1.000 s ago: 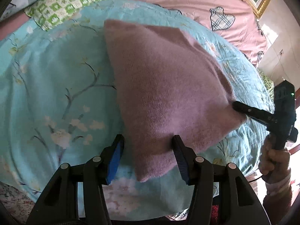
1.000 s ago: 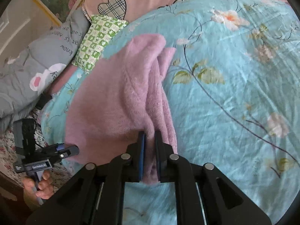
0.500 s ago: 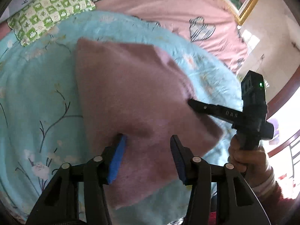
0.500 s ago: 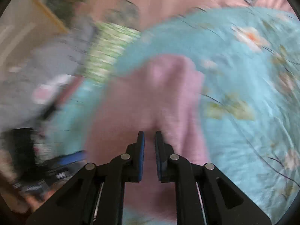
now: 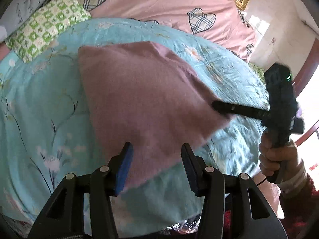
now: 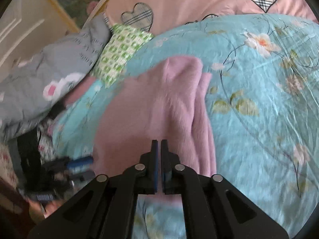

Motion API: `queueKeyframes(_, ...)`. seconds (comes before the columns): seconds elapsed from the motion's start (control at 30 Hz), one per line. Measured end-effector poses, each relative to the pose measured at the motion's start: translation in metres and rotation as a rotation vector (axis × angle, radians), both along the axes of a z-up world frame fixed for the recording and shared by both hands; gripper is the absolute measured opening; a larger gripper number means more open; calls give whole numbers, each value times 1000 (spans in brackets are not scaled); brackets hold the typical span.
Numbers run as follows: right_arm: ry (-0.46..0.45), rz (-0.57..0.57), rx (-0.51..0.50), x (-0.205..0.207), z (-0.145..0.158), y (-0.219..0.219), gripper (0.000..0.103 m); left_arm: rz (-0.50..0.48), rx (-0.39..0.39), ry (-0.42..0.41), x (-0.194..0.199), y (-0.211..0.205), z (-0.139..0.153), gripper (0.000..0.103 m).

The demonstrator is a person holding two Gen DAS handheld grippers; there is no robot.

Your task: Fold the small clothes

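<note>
mauve knit garment (image 5: pixel 143 99) lies folded on the teal floral quilt (image 5: pixel 39 103), near the quilt's front edge, probably so the layers stay flat. left gripper (image 5: pixel 156 159) hovers over its near corner, jaws wide, holding nothing. right gripper (image 6: pixel 159 149) has jaws nearly together; motion blur hides whether cloth is pinched, cannot tell. green checked pillow (image 6: pixel 119 49) sits by the far corner. garment type unclear.
</note>
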State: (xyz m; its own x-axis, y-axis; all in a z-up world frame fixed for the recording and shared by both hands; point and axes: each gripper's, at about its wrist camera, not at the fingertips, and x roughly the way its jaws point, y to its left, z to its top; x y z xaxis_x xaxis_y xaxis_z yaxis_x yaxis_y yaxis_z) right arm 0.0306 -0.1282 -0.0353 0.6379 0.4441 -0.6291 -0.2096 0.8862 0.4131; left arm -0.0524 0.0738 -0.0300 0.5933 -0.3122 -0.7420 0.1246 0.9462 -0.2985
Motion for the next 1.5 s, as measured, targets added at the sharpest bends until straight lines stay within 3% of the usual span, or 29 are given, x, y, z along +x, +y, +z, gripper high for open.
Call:
queueKeyframes(0.1, 68, -49, -43, -3, -32, -12, 0, 19, -1, 52, 3, 1, -21, 48)
queueKeyframes(0.2, 64, -61, 95, -9, -42, -31, 0, 39, -16, 39, 2, 3, -26, 48)
queueKeyframes(0.33, 28, -43, 60, -21, -22, -26, 3, 55, -36, 20, -1, 5, -11, 52)
queueKeyframes(0.47, -25, -30, 77, -36, 1, -25, 4, 108, -52, -7, -11, 12, 2, 74)
queueKeyframes(0.53, -35, -36, 77, -42, 7, -25, 6, 130, -62, -18, -19, 10, 7, 76)
queueKeyframes(0.6, -45, -43, 76, -50, 11, -24, 15, 139, -44, -22, -26, 8, 10, 77)
queueKeyframes(0.67, -55, -47, 77, -57, 11, -23, 52, 150, -8, -36, -33, 3, 12, 78)
queueKeyframes(0.7, -72, -47, 75, -62, 12, -22, 58, 155, 6, -43, -37, 1, 13, 78)
queueKeyframes(1.03, -95, -16, -72, -85, -2, 0, 61, 148, 149, -37, -65, -23, -8, 80)
queueKeyframes(1.17, -95, -14, -142, -93, -9, 2, 76, 146, 201, -51, -67, -26, -9, 80)
queueKeyframes(1.33, -97, -10, -146, -97, -6, 4, 86, 177, 248, -98, -62, -22, 2, 81)
queueKeyframes(1.5, -135, 12, -202, -98, 10, 12, 90, 193, 331, -134, -57, -21, 17, 89)
